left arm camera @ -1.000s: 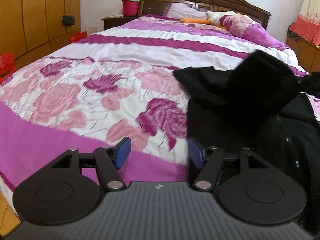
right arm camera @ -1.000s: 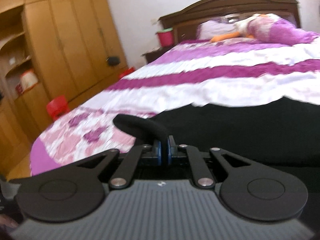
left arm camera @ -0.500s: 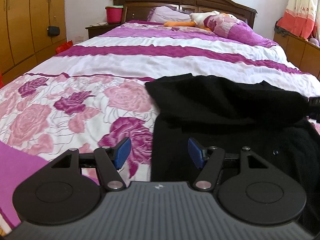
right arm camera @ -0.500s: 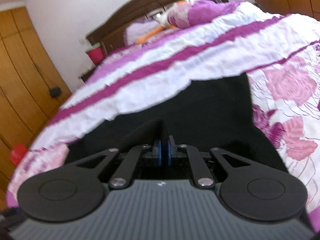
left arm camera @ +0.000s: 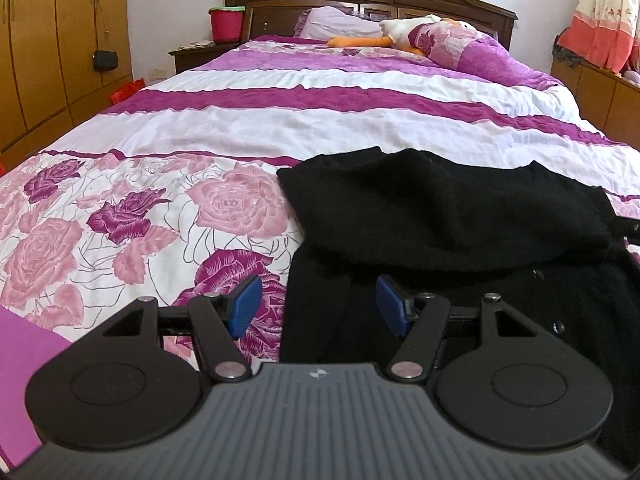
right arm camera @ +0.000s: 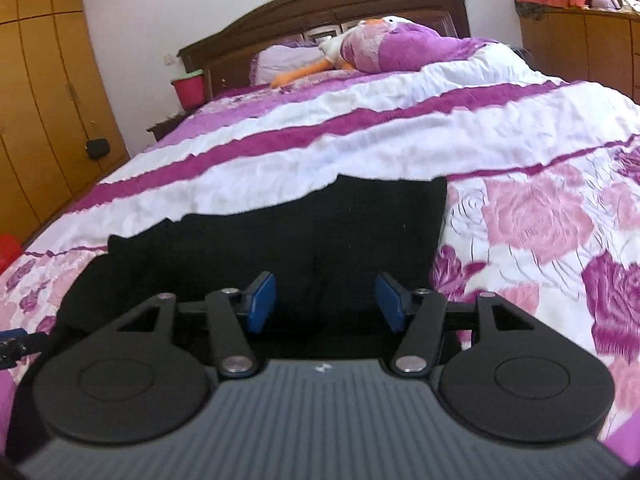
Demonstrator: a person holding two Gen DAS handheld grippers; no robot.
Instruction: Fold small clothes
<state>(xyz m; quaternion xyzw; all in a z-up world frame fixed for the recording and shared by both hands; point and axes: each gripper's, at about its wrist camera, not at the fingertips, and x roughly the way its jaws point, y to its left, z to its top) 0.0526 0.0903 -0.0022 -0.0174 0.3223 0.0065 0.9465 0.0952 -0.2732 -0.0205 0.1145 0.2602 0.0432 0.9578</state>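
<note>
while the black sweater (left arm camera: 440, 216) lies folded near the bed's (left arm camera: 280, 128) foot edge, left gripper (left arm camera: 316, 306) gapes empty; right gripper (right arm camera: 325, 300) jaws opening, gripping nothing.

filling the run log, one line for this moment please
black garment: part folded on bed | left tool: open, empty | right tool: opening, nothing gripped

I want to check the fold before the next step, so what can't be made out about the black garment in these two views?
- Left wrist view: the black garment runs off the right edge; its near hem sits behind the left hand-held gripper.
- Right wrist view: the near part is hidden behind the right hand-held gripper, whose jaws are opening.
- Both views: black-on-black hides fold lines; garment type unclear.
</note>
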